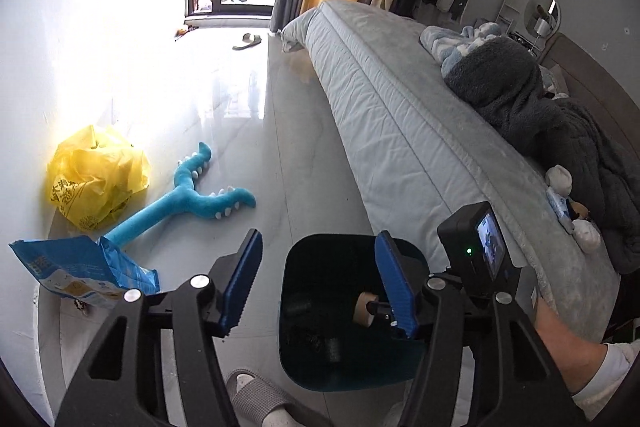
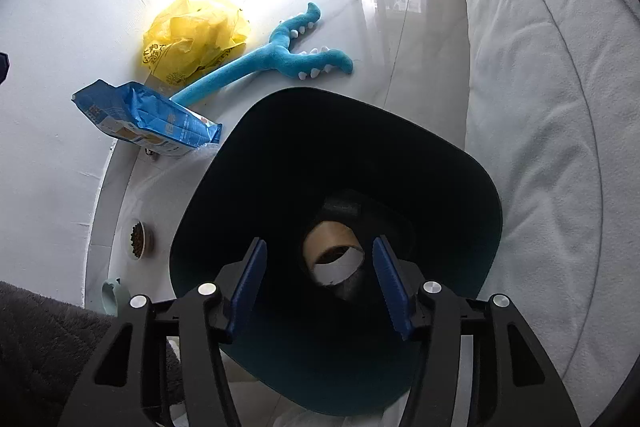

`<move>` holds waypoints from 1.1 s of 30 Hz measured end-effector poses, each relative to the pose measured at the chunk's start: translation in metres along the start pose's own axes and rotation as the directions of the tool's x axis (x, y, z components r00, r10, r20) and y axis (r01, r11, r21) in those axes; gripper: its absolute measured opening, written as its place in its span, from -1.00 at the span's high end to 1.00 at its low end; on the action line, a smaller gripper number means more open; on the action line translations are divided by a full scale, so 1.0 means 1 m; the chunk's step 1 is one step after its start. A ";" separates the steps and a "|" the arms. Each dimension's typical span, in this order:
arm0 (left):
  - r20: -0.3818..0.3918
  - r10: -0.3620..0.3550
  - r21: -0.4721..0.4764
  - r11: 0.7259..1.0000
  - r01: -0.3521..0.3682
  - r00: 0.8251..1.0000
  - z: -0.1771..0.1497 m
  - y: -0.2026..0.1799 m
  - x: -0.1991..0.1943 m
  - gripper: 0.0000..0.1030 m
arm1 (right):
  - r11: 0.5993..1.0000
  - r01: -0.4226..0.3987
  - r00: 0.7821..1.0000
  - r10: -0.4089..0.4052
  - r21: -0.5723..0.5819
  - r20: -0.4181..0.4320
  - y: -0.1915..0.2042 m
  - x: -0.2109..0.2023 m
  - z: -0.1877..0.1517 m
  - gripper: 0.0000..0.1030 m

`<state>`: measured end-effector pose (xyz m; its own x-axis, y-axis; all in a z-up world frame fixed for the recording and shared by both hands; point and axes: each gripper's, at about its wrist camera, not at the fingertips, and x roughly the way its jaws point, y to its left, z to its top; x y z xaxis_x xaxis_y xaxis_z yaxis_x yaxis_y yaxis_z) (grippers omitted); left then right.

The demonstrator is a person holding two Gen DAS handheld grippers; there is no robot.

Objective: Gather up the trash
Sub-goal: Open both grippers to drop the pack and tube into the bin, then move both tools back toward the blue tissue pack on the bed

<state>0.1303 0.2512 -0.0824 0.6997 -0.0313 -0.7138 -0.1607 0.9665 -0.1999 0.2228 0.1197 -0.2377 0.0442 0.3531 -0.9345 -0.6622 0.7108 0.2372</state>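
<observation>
Trash is partly in: 1 cardboard tube [image 2: 334,257] lies inside the dark bin [image 2: 472,187], right under our right gripper [image 2: 320,285], whose tongs stand partly apart with nothing in them. We think the tube was just dropped. Our left gripper [image 1: 318,281] hangs over the bin too, tongs partly apart and empty. Left to pick up, just beside the bin: the blue packet [image 2: 148,117], then the yellow bag [image 2: 192,37] farther out. A blue toy [image 2: 280,53] lies between them and could get in our way.
</observation>
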 end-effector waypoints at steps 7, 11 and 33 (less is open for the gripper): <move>0.053 -0.024 0.016 1.000 0.023 0.998 0.008 -0.015 -0.013 -0.18 | 1.000 -0.029 0.998 0.028 0.003 0.055 -0.001 -0.028 0.000 -0.24; 0.096 -0.031 0.020 0.999 0.029 0.995 0.015 -0.027 -0.023 -0.18 | 0.999 -0.045 0.994 0.045 -0.009 0.097 -0.001 -0.047 -0.002 -0.30; 0.180 -0.099 0.130 0.989 0.076 0.979 0.033 -0.121 -0.032 -0.19 | 1.000 -0.004 0.906 0.009 -0.013 0.423 -0.062 -0.184 -0.038 -0.45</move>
<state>0.1506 0.1432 -0.0135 0.8262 -0.0806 -0.5575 -0.0152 0.9862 -0.1651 0.2274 -0.0128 -0.0907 0.3502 0.5835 -0.7327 -0.6719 0.7015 0.2375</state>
